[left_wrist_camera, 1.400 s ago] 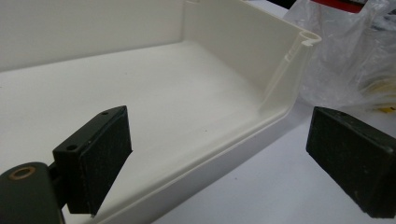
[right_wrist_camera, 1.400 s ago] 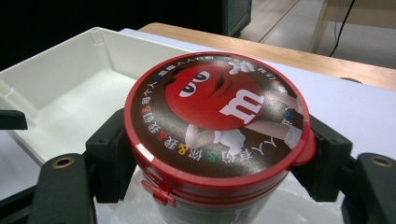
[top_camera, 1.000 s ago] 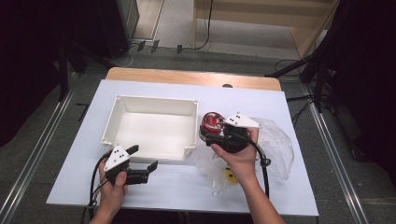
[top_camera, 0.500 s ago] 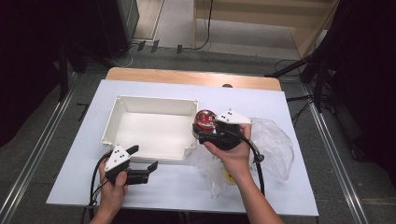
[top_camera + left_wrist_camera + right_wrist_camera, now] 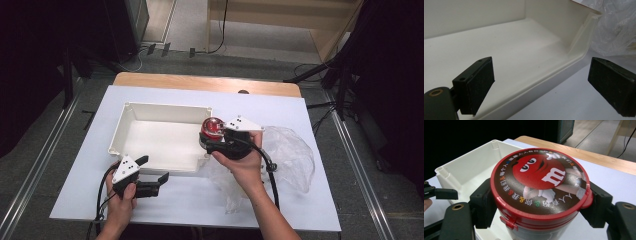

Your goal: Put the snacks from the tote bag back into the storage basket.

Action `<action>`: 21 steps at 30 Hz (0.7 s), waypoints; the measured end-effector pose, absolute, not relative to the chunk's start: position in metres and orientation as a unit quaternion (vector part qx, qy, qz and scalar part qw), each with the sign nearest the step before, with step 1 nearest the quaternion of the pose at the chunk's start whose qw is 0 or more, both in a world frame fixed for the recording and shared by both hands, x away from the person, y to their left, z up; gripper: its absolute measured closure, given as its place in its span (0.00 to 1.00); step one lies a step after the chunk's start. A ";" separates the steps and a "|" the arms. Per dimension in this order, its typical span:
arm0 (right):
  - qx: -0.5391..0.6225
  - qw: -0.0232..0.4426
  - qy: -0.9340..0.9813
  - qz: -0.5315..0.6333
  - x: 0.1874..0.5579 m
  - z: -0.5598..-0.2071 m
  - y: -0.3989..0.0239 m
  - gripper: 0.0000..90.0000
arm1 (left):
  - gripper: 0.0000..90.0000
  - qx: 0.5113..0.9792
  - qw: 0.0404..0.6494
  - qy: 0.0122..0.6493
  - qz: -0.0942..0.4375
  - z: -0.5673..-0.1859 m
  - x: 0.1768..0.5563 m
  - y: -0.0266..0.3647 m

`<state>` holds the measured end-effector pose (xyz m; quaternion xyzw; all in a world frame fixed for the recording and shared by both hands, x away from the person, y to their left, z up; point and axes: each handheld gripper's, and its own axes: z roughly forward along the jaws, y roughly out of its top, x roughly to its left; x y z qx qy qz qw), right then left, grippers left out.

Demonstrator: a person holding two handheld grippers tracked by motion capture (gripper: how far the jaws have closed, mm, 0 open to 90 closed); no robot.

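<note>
Red-lidded candy tub (image 5: 540, 192), clamped in the right gripper (image 5: 218, 141), may clip the bin (image 5: 131, 111) rim at nine o'clock; left gripper (image 5: 544, 87) gapes.

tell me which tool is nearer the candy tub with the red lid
Right. The right tool is clamped on the candy tub over the white bin's corner; the left tool sits open by the bin's near wall.
</note>
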<state>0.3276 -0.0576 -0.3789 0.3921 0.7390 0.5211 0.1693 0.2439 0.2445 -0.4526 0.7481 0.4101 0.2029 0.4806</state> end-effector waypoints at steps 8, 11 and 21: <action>0.389 0.167 0.739 0.524 0.329 -0.378 -0.054 0.29 | 0.08 0.748 0.481 0.410 0.203 -0.453 0.244 0.244; 0.388 0.168 0.741 0.523 0.329 -0.378 -0.051 0.29 | 0.08 0.749 0.481 0.410 0.199 -0.453 0.244 0.245; 0.381 0.162 0.746 0.522 0.331 -0.380 -0.043 0.29 | 0.08 0.749 0.480 0.411 0.199 -0.453 0.245 0.245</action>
